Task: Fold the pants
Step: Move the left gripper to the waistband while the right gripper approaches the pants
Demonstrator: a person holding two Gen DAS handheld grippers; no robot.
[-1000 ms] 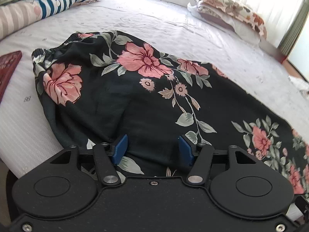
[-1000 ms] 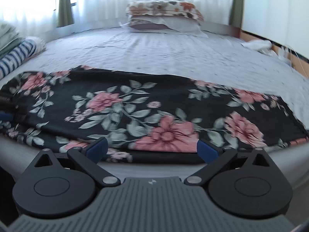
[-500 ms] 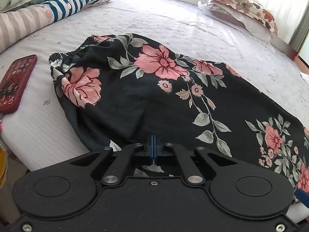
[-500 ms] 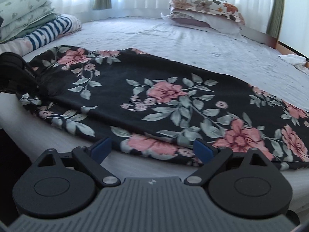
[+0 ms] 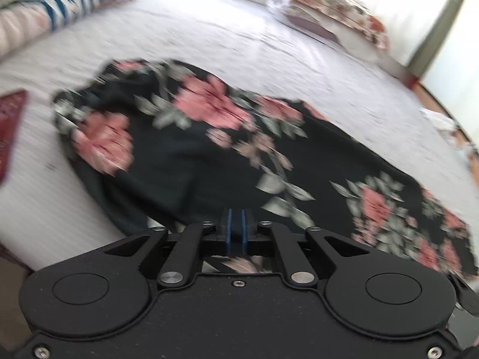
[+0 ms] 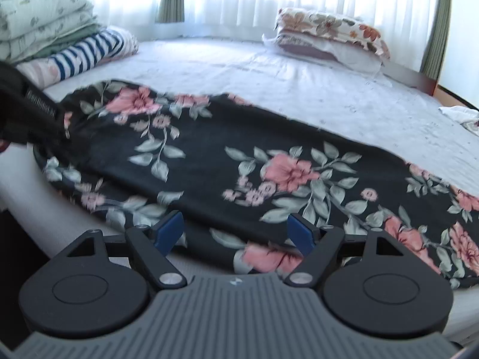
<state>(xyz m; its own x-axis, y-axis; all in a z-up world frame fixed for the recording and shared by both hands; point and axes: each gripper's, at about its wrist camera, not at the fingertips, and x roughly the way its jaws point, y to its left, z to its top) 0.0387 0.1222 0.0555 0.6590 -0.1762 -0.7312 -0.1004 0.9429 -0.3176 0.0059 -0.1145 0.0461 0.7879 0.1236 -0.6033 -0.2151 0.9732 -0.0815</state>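
Note:
Black pants with pink flowers (image 5: pixel 209 155) lie flat along the near edge of the bed, waistband at the left. The left wrist view is blurred by motion. My left gripper (image 5: pixel 236 234) is shut on the near edge of the pants close to the waist end. In the right wrist view the pants (image 6: pixel 239 161) stretch from left to right. My right gripper (image 6: pixel 236 233) is open, its blue pads either side of the near hem. The left gripper's black body (image 6: pixel 27 113) shows at the far left on the waist end.
A white bed sheet (image 6: pixel 269 71) covers the mattress. Floral pillows (image 6: pixel 329 36) lie at the far side. Folded quilts and a striped blanket (image 6: pixel 60 39) are stacked at the far left. A red phone (image 5: pixel 9 125) lies left of the waistband. A white cloth (image 6: pixel 461 113) lies at the right edge.
My left gripper closed on the pants' near edge and is now moving, blurring its view. My right gripper swung leftward along the hem and came closer to the fabric, staying open.

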